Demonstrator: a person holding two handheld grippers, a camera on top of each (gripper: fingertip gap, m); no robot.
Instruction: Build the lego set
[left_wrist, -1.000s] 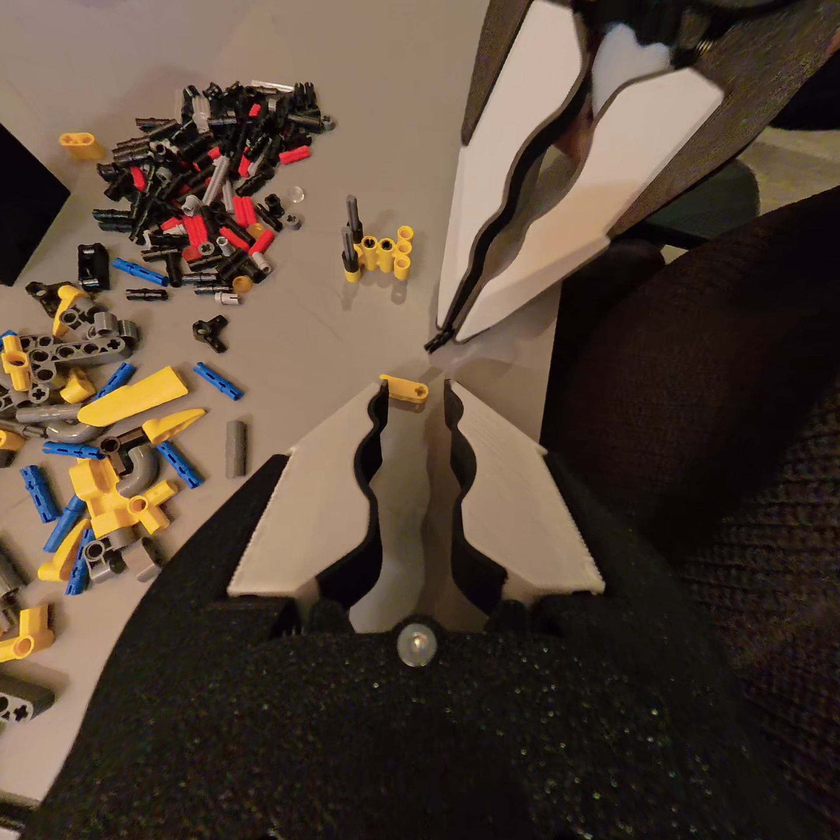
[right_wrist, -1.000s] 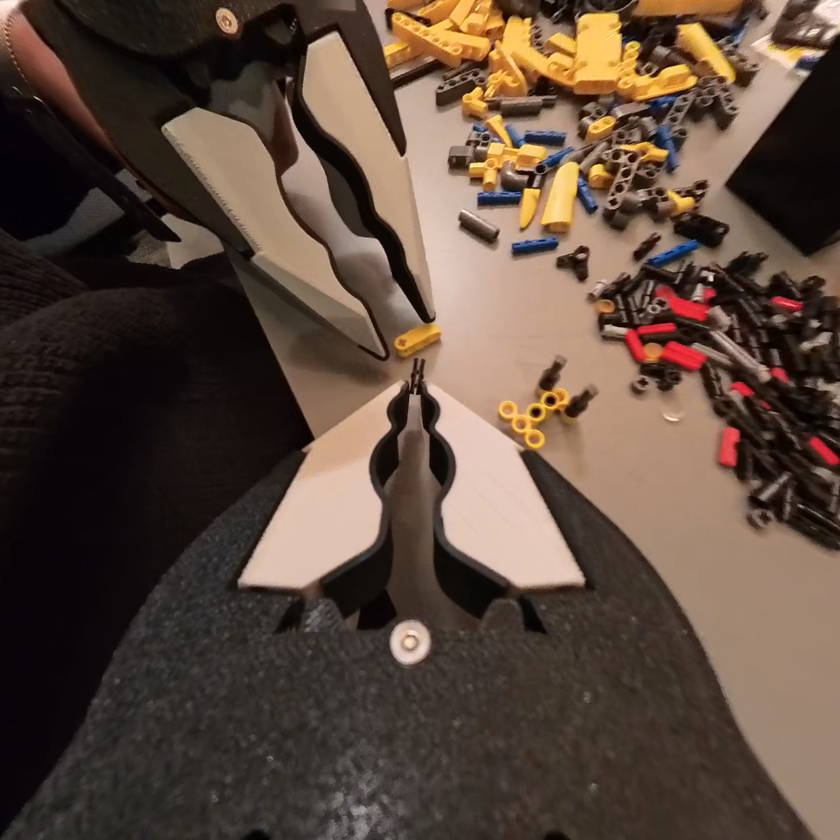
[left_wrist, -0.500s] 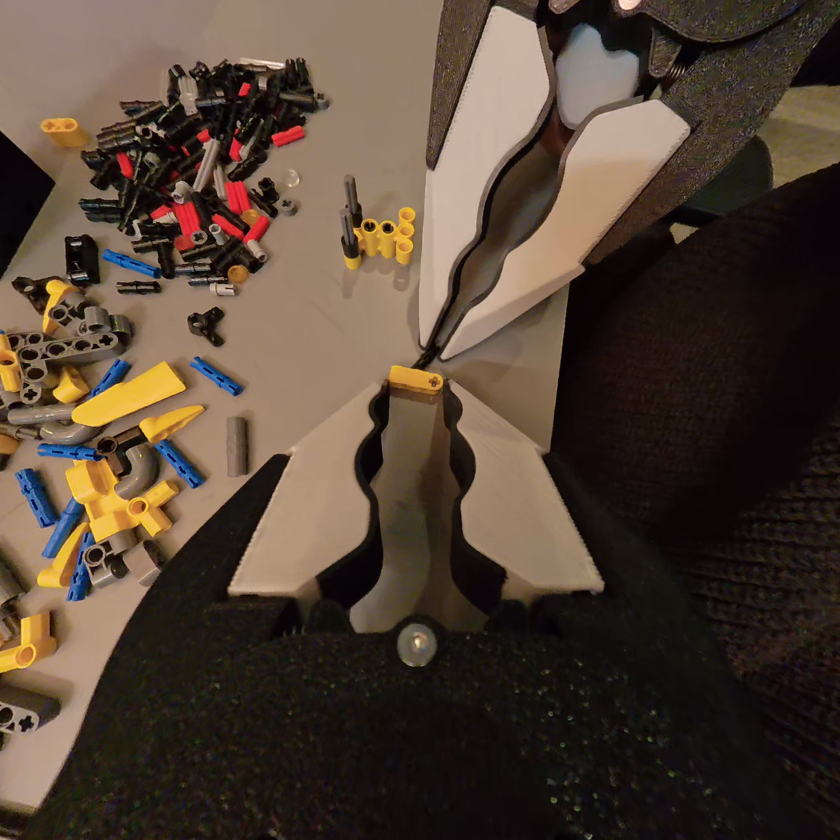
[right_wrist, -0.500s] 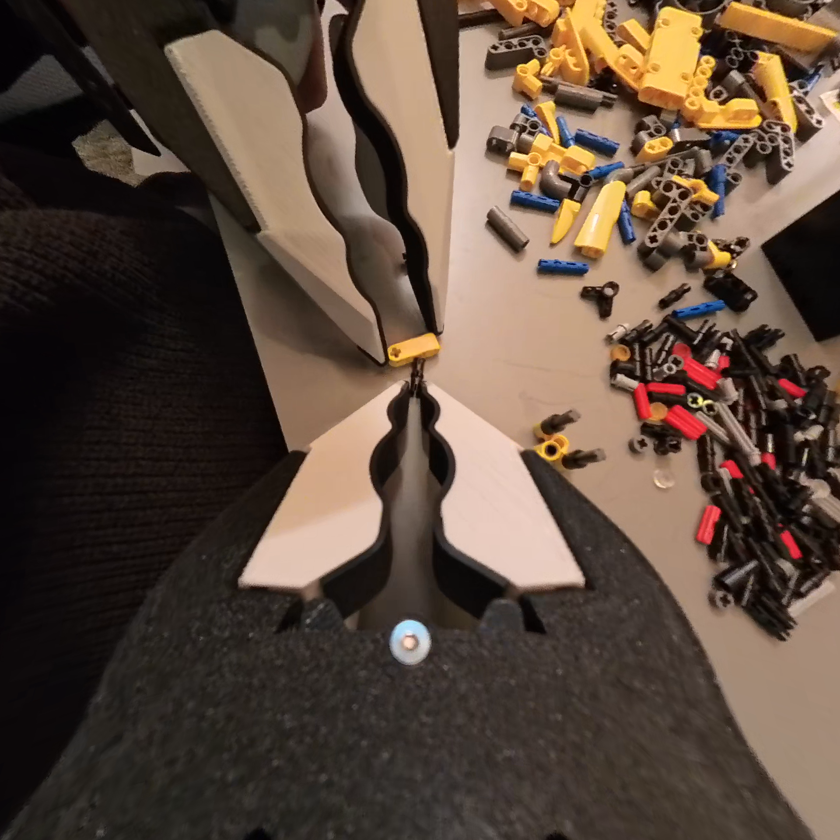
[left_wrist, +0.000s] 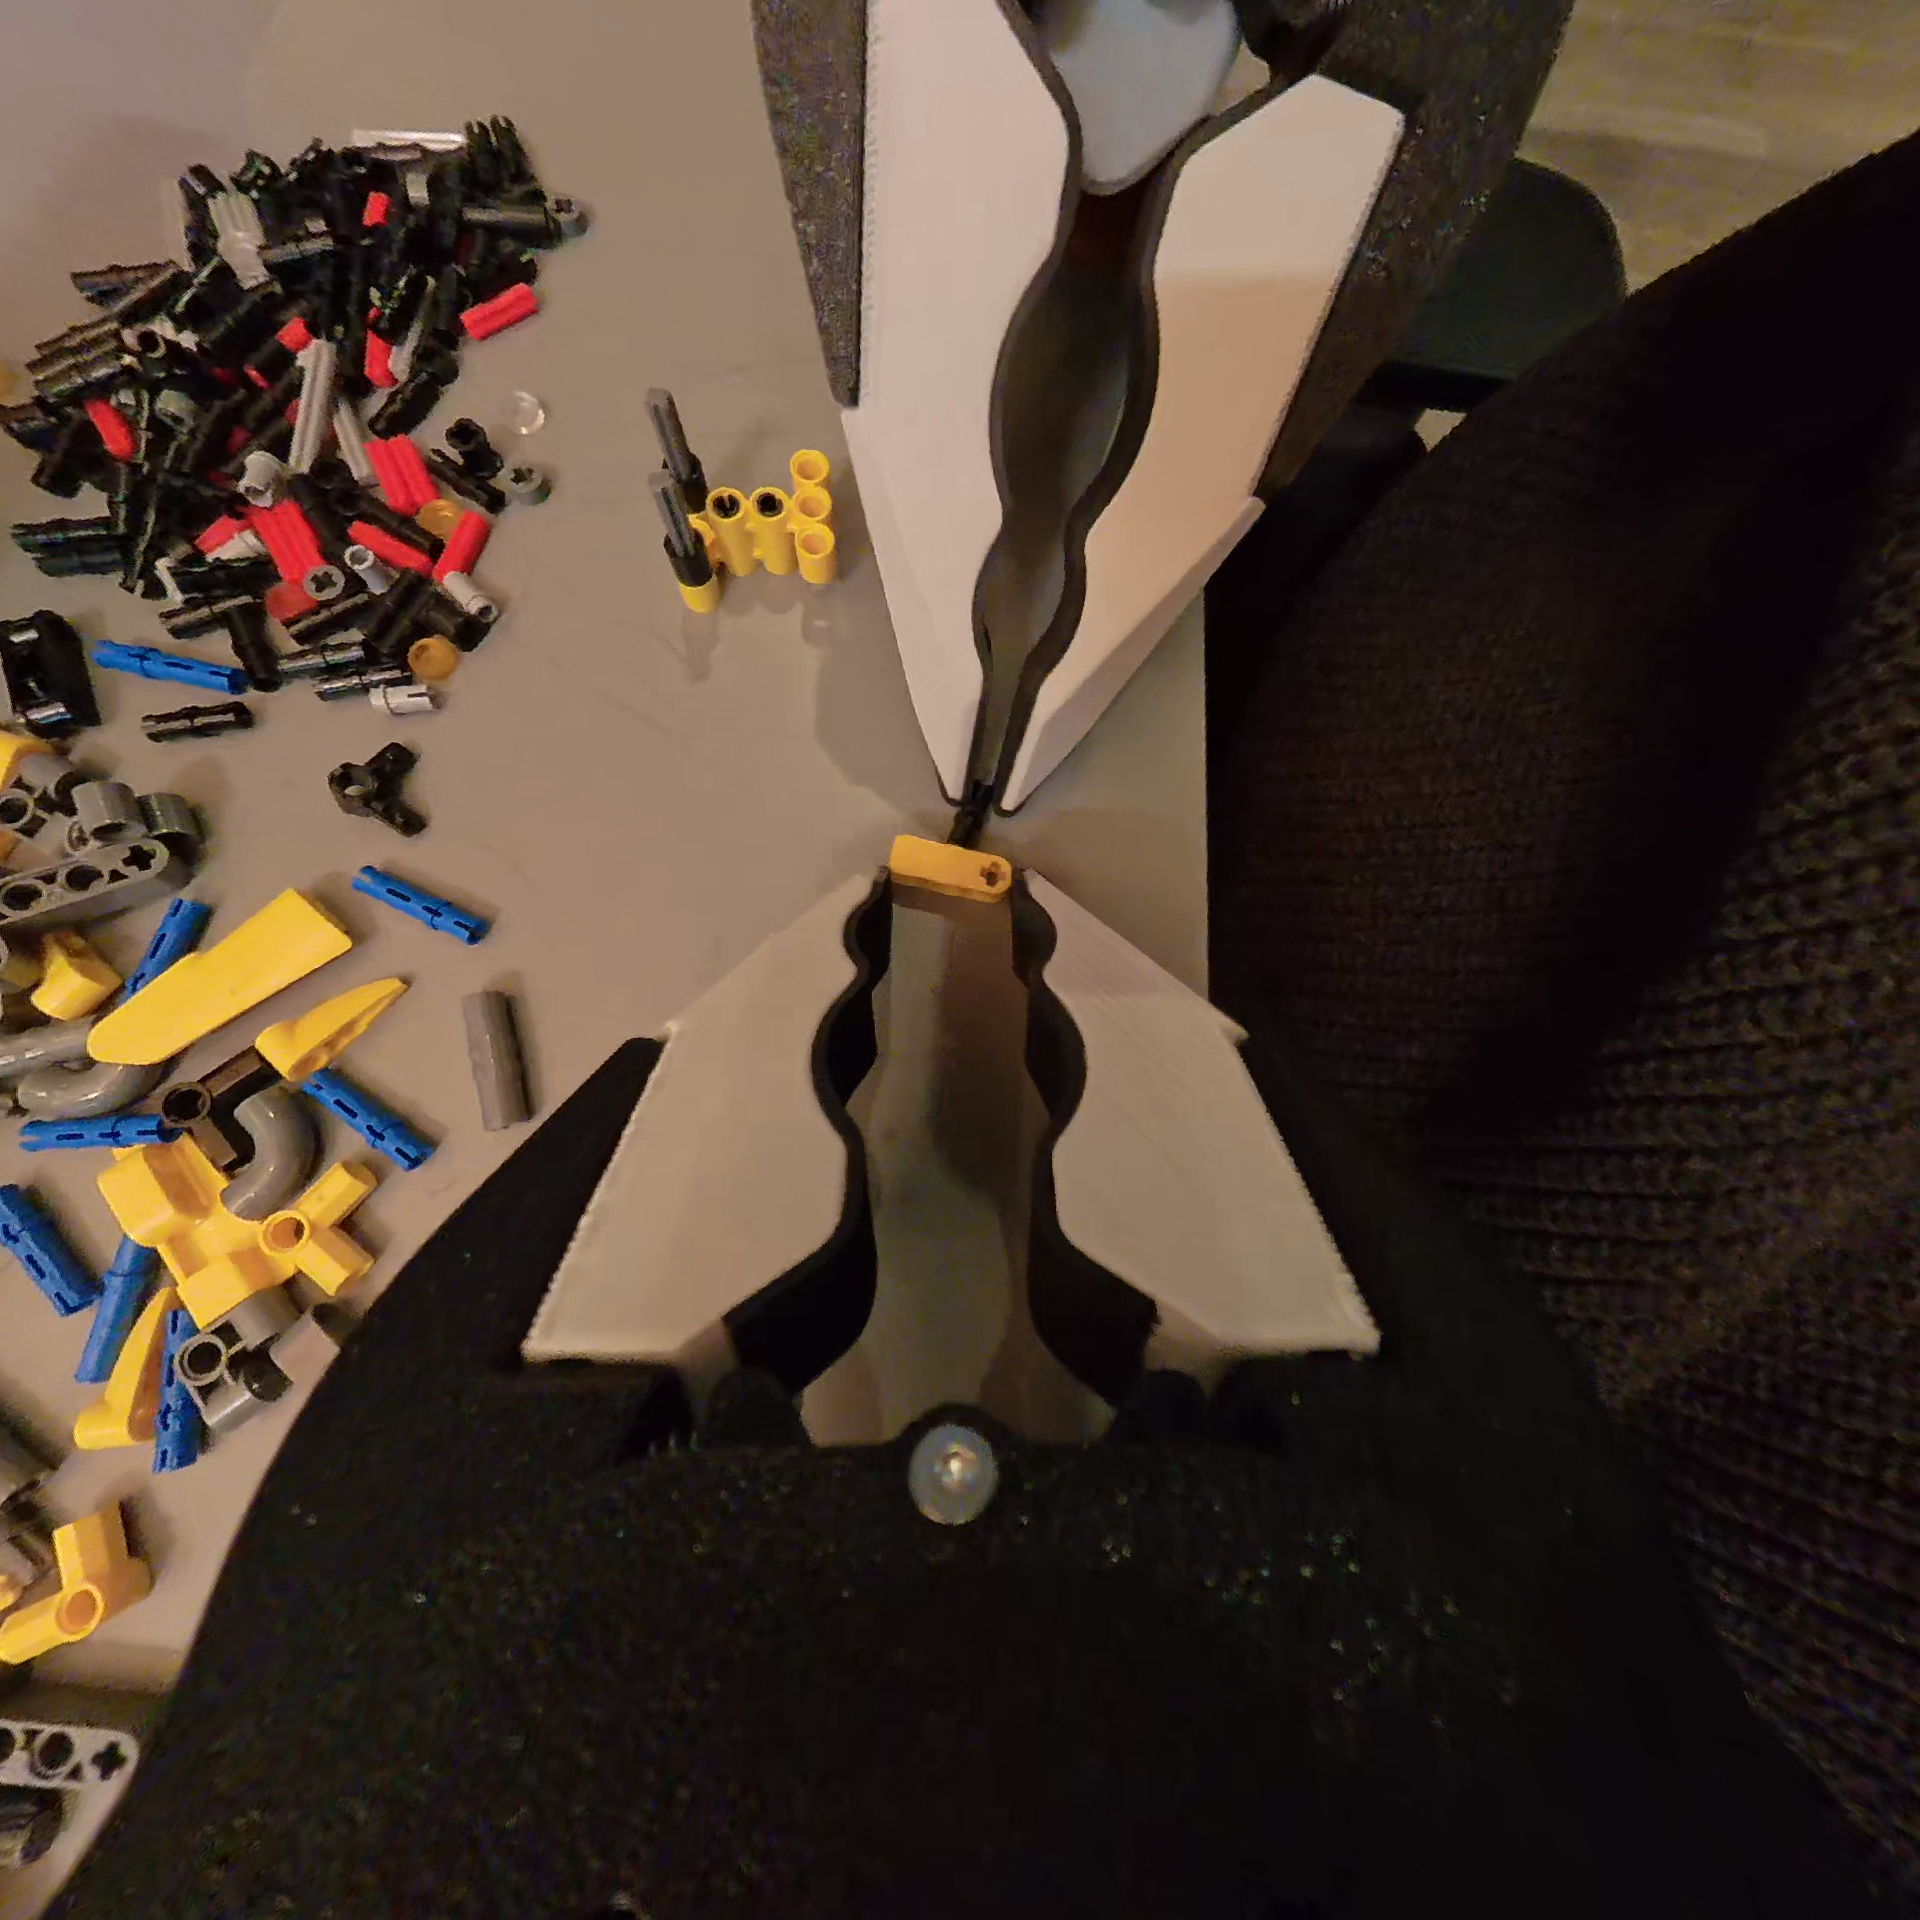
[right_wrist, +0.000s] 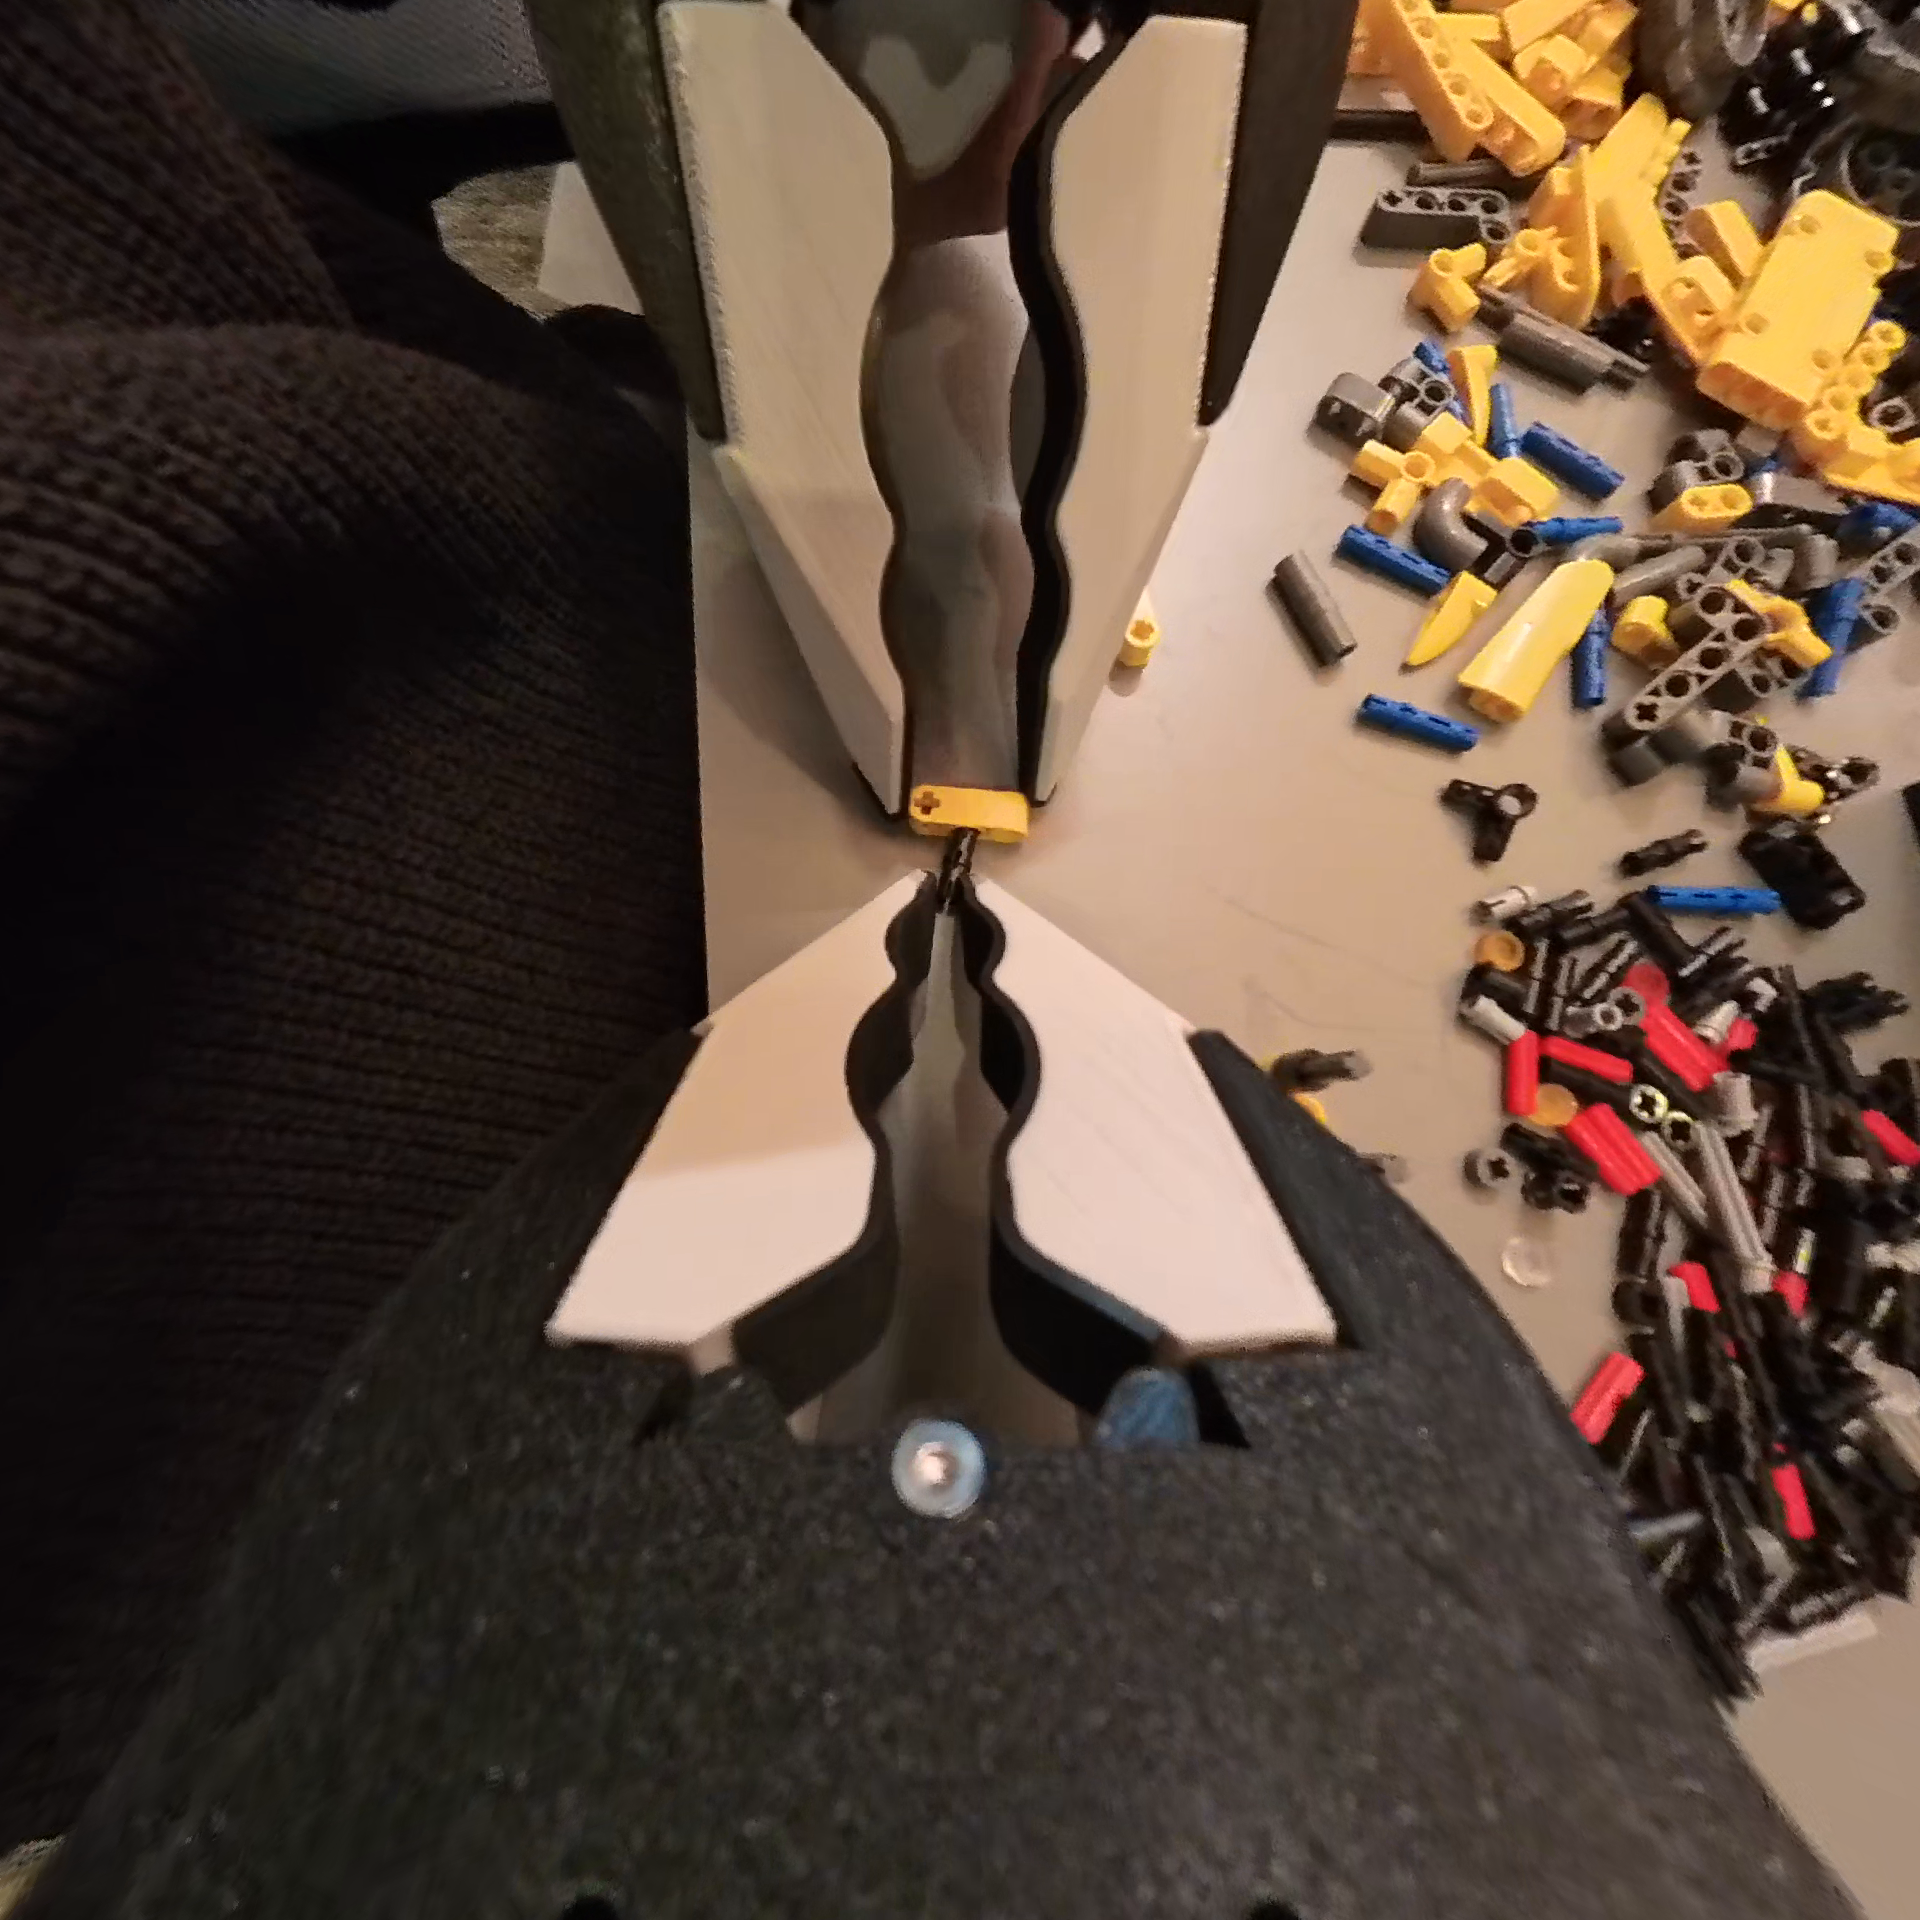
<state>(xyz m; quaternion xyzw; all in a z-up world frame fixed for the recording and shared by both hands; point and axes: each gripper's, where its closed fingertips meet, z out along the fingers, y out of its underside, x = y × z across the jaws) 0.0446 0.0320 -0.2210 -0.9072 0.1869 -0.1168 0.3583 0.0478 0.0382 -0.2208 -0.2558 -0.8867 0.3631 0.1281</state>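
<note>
My left gripper (left_wrist: 951, 883) is shut on a small yellow connector piece (left_wrist: 951, 871), held crosswise at its fingertips above the table's right edge. My right gripper (right_wrist: 951, 883) is shut on a thin black pin (right_wrist: 954, 857). The two grippers face each other tip to tip. The pin's end touches the yellow connector (right_wrist: 968, 811). In the left wrist view the right gripper (left_wrist: 979, 805) comes down from above with the pin (left_wrist: 970, 818) at the connector. In the right wrist view the left gripper (right_wrist: 966, 805) comes from the top.
On the grey table (left_wrist: 644, 748) lie a heap of black, red and grey pins (left_wrist: 281, 436), a small yellow assembly with two black axles (left_wrist: 748, 520), and loose yellow, blue and grey parts (left_wrist: 208, 1091). A dark knitted sleeve (left_wrist: 1558, 935) fills the right. My left and right fingertips are right by each other.
The right gripper has swung round to face the left gripper head-on and closed the gap. The black pin's tip now meets the yellow connector.
</note>
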